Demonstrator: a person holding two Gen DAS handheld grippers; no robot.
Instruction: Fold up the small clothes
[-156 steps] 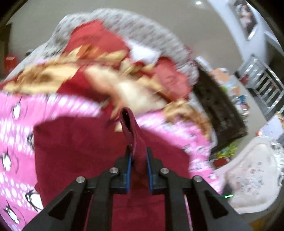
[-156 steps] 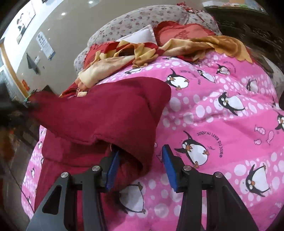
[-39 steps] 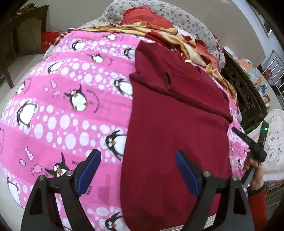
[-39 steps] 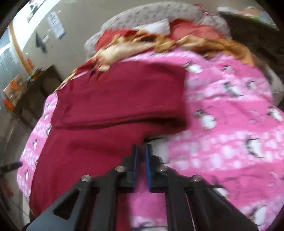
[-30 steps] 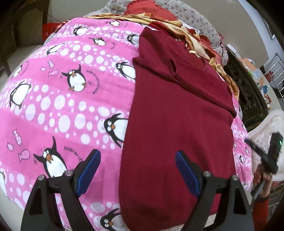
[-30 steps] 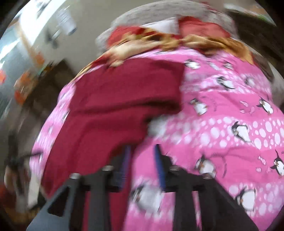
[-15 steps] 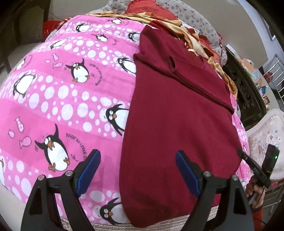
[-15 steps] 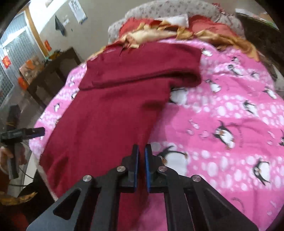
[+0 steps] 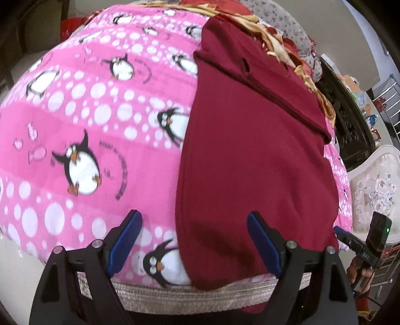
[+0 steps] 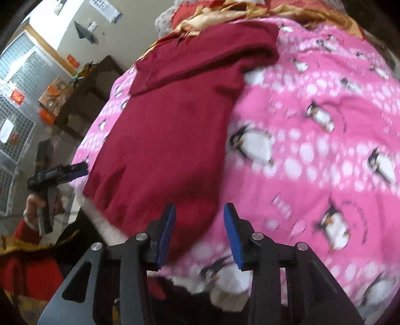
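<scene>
My left gripper point(image 9: 195, 243) was spread wide, its blue pads point(image 9: 125, 240) far apart and holding nothing. It hovered low over the near edge of the bed, pointing along the length of the garment point(image 9: 250, 155). The left pad sat over the pink blanket point(image 9: 82, 120), and the right pad sat over the garment's lower hem.

My right gripper point(image 10: 200, 235) was partly open, jaws apart with a gap between the blue pads point(image 10: 166, 235), gripping nothing. It pointed at the near right corner of the garment point(image 10: 170, 140), with the left pad over the dark red cloth and the right pad over the blanket point(image 10: 325, 130). I could not tell whether either pad touched the fabric.

The garment lay flat on the blanket, running lengthwise away from me. Its far part was folded across itself in a thicker band, and the hem reached the near edge of the bed, just over the grey mattress border point(image 9: 200, 297).

From the right wrist view, my left gripper point(image 10: 60, 172) showed at the far left, held beside the garment's hem corner. From the left wrist view, my right gripper point(image 9: 360, 247) appeared at the lower right, just beside the garment's other corner. A red and gold quilt point(image 10: 225, 12) lay bunched beyond the garment's far end.
</scene>
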